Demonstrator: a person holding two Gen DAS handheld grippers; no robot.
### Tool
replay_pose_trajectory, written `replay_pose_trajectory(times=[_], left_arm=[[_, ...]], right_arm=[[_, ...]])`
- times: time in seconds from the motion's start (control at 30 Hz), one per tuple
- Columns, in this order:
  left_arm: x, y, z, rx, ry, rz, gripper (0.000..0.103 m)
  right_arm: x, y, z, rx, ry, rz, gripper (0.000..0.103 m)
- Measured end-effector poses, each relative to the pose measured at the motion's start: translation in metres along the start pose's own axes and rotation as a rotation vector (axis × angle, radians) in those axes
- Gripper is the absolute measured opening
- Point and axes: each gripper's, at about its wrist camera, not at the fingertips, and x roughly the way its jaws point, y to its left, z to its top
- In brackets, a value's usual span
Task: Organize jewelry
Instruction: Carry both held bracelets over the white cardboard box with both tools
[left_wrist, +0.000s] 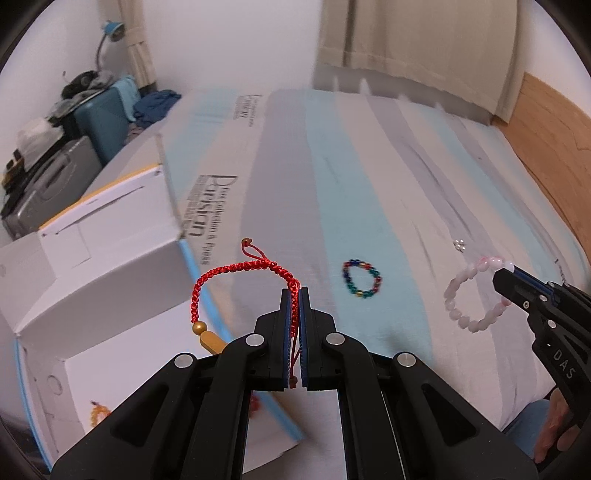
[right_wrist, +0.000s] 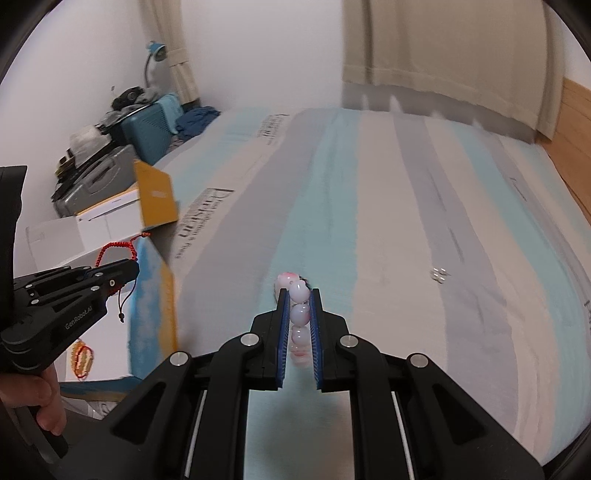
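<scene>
Hanging from the left tongs (left_wrist: 294, 295): the red braided bracelet (left_wrist: 236, 271), cord pinched between the closed pads, loop arching left with gold beads (left_wrist: 201, 328) dangling at the end. It sits in the air just above the edge of the open white box (left_wrist: 92, 288), which rests on the striped bed (left_wrist: 369, 166). Inside the box, an orange-and-red bracelet (right_wrist: 83, 358) lies on the floor of the compartment.

Right tongs (right_wrist: 299, 295) are narrowed onto the pink bead bracelet (right_wrist: 299, 314), beads lined up between the blue pads; in the left wrist view the rest of that loop hangs off the tip over the bed.

Multicolour bead bracelet (left_wrist: 362, 278) lies flat on the bed between the two tongs, touching neither. Small silver piece (right_wrist: 439, 275) lies further right on the bed, apart from the rest; too small to identify.
</scene>
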Motion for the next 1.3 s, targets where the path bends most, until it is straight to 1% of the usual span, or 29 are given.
replay_pose_trajectory(times=[0.17,0.43,0.63,0.8,0.93,1.03,1.13,1.3], left_arm=[[-0.020,0.038,-0.008,-0.035,-0.019,0.030,0.003],[-0.044,0.105,-0.032,-0.113,-0.015,0.099,0.002],[-0.055,0.149,-0.056,-0.171,0.005,0.140,0.003],[-0.055,0.180,-0.077,-0.226,0.035,0.160,0.003],[-0.050,0.201,-0.095,-0.272,0.079,0.163,0.003],[-0.042,0.212,-0.110,-0.295,0.112,0.160,0.003],[-0.034,0.220,-0.123,-0.308,0.141,0.159,0.003],[-0.019,0.227,-0.134,-0.323,0.198,0.154,0.003]], right_arm=[[-0.004,0.045,0.006,-0.045,-0.011,0.036,0.010],[-0.010,0.121,0.009,-0.126,-0.027,0.118,0.010],[-0.011,0.175,0.005,-0.189,-0.021,0.174,0.010],[-0.003,0.215,-0.004,-0.242,0.010,0.216,0.010],[0.012,0.241,-0.014,-0.273,0.056,0.237,0.010],[0.025,0.252,-0.022,-0.285,0.090,0.244,0.010],[0.039,0.260,-0.030,-0.291,0.127,0.246,0.010],[0.064,0.266,-0.043,-0.298,0.191,0.230,0.010]])
